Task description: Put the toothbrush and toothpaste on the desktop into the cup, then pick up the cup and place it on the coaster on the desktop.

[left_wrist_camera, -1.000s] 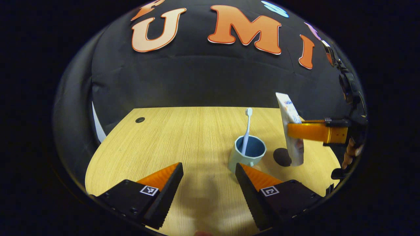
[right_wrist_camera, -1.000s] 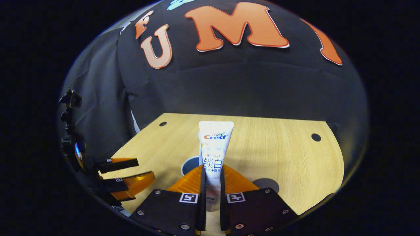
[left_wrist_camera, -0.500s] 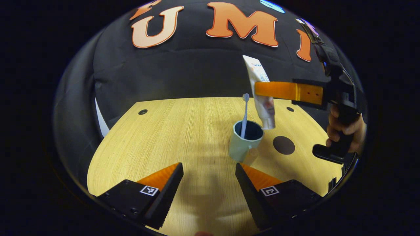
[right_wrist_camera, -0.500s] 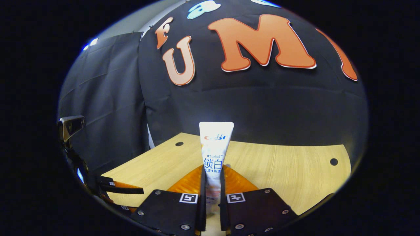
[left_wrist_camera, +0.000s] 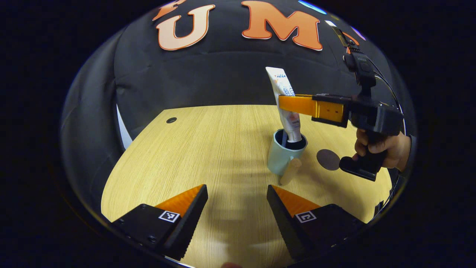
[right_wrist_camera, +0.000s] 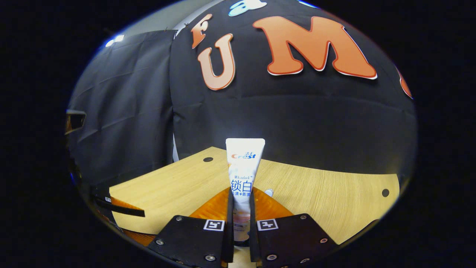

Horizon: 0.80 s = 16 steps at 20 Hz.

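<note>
Nearest you in the left gripper view, your left gripper [left_wrist_camera: 237, 201] hangs low over the wooden desktop [left_wrist_camera: 208, 149] with its fingers spread wide and nothing between them. Just beyond its right finger stands the pale blue-green cup [left_wrist_camera: 284, 154], its wooden handle [left_wrist_camera: 290, 172] pointing back toward you. The toothbrush [left_wrist_camera: 284, 138] is already inside; you can make out a bit of its stem at the rim, close against the tube.

Above the cup, your right gripper [left_wrist_camera: 288, 104] is clamped on the toothpaste tube [left_wrist_camera: 287, 102], both fingers pressing its middle. The tube is nearly upright, cap end down, and that end has just entered the cup's mouth. In the right gripper view the same tube [right_wrist_camera: 243, 175] rises from between the closed fingers, and the toothbrush head [right_wrist_camera: 269, 192] peeks out just to its right.

Beside the cup, toward your right hand [left_wrist_camera: 379, 147], lies the dark round coaster [left_wrist_camera: 328, 159], apart from the cup.

The risks, as I judge them: letting go this high could make the tube bounce or tip over the rim; pushing down at a slant could press the toothbrush aside or nudge the light cup over, since nothing steadies it. Whether the cap has reached the bottom cannot be told.
</note>
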Motion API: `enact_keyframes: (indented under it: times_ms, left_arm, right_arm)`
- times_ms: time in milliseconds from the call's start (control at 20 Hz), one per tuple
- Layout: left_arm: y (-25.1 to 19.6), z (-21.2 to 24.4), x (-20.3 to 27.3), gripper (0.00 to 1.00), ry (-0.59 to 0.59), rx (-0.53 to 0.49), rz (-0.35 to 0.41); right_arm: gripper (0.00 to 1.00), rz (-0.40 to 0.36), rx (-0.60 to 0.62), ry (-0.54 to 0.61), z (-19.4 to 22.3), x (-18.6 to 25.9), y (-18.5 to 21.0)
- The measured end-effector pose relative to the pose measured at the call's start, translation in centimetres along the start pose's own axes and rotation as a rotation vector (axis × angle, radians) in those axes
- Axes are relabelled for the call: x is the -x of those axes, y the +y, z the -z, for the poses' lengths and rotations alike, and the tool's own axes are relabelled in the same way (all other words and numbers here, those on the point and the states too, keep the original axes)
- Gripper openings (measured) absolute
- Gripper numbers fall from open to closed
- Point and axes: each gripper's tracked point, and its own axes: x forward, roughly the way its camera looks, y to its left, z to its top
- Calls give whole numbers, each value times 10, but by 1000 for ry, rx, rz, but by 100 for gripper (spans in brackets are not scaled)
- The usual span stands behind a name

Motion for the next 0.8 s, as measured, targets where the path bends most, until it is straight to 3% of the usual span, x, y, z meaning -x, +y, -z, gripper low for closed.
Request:
enact_keyframes:
  times_ms: [800]
  left_arm:
    - [-20, 0, -18, 96, 23, -33, 28]
  right_arm:
    - [26, 24, 194, 145, 46, -7, -5]
